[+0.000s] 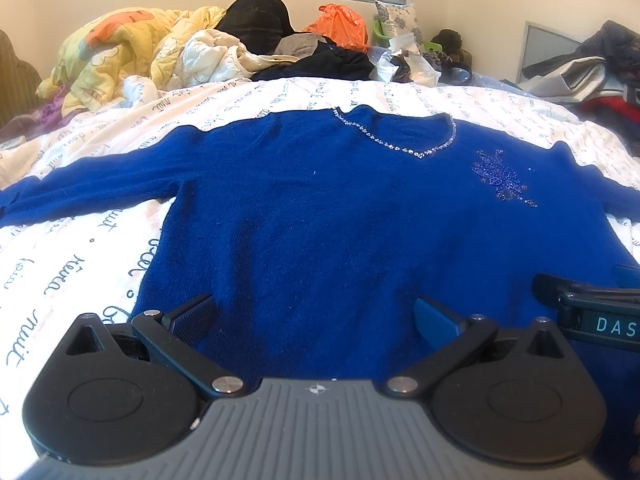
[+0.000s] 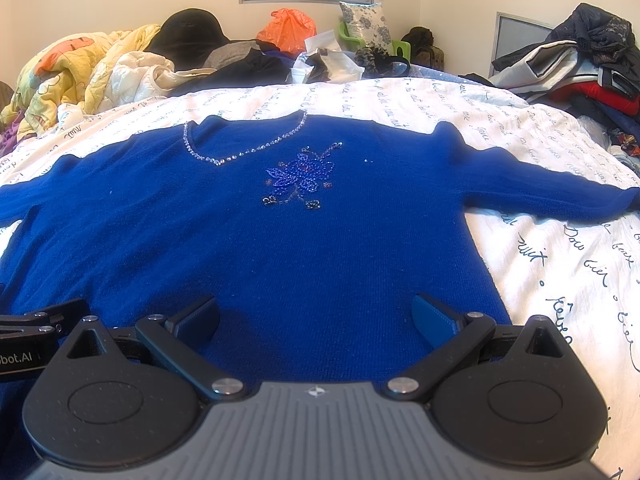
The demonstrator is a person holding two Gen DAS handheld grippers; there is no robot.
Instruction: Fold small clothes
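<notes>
Both tongs, left (image 1: 314,316) and right (image 2: 316,316), are hovering wide apart, empty, over the near hem of the royal-blue knitted sweater (image 2: 280,240); best pinching both hem layers evenly.

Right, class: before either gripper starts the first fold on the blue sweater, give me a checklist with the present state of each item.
1. Blue sweater lies flat, front up, on the bedsheet: ok.
2. Both sleeves spread out sideways, not tucked under: ok.
3. Left gripper open, nothing held: ok.
4. Right gripper open, nothing held: ok.
5. Both grippers sit over the sweater's near part, side by side: ok.
6. Bottom hem straight and reachable: cannot tell, the grippers hide it.
</notes>
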